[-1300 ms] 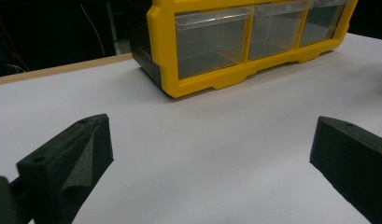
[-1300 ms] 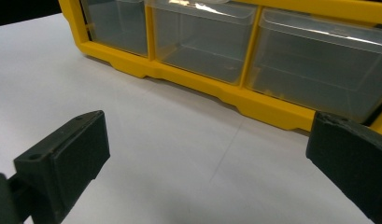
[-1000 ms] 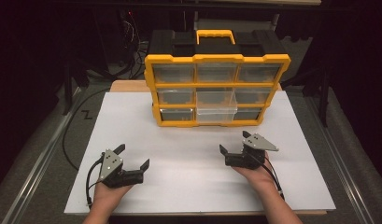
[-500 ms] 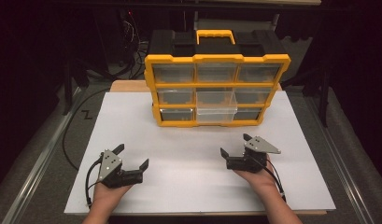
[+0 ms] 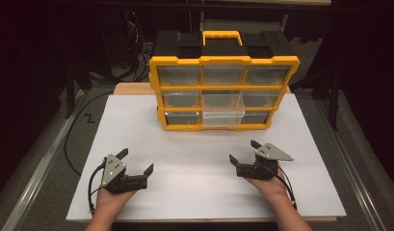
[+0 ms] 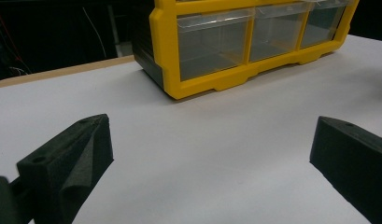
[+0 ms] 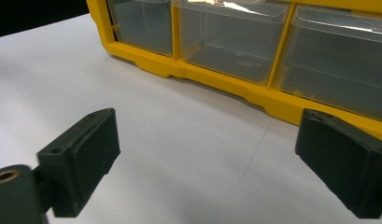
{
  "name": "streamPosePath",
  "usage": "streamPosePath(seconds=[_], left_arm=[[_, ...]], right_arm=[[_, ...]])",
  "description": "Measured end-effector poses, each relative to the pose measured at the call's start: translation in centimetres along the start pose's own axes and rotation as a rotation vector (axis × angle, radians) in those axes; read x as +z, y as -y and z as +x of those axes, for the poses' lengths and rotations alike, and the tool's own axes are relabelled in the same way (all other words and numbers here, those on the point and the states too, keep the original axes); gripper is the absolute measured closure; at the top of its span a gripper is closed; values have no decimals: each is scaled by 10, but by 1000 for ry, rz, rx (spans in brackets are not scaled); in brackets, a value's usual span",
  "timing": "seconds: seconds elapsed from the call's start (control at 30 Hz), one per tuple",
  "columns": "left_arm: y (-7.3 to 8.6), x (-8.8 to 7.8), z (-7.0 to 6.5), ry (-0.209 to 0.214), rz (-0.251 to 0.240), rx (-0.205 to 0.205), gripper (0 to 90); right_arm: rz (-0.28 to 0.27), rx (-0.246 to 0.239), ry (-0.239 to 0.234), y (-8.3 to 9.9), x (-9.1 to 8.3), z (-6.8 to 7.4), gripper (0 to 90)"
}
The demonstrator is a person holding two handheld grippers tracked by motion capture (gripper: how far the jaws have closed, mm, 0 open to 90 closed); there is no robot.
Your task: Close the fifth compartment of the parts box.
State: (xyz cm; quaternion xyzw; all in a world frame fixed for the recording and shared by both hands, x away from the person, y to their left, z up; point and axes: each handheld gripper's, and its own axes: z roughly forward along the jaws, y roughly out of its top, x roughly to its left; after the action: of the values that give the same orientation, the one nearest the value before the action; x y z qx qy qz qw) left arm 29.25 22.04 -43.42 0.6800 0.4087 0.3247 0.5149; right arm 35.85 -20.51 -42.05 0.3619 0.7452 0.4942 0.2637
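Both claws, left and right, sit spread and empty on the white board, well short of the yellow drawer cabinet; its 9 clear drawers' contents are hard to make out.

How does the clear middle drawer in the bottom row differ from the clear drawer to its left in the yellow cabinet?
The clear middle bottom drawer sticks out past the front of the yellow plastic drawer cabinet; the clear left bottom drawer sits flush inside it. The middle drawer looks pale and bright; the left drawer looks dark and shadowed. Both are transparent plastic, and both look empty in the right gripper view.
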Motion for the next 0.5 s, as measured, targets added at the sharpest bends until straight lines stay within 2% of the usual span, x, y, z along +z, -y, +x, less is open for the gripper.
streamPosePath(seconds=[0.1,0.17,0.33,0.4,0.5], left_arm=[[0,0,0,0,0,0,1],[0,0,0,0,0,0,1],[0,0,0,0,0,-1,1],[0,0,0,0,0,-1,1],[0,0,0,0,0,-1,1]], right_arm=[[-7,-12,15,0,-2,0,165],[-8,-6,15,0,-2,0,178],[-9,-5,6,1,-4,0,247],[-14,-1,-4,1,-5,0,322],[-16,-5,-11,1,-5,0,369]])
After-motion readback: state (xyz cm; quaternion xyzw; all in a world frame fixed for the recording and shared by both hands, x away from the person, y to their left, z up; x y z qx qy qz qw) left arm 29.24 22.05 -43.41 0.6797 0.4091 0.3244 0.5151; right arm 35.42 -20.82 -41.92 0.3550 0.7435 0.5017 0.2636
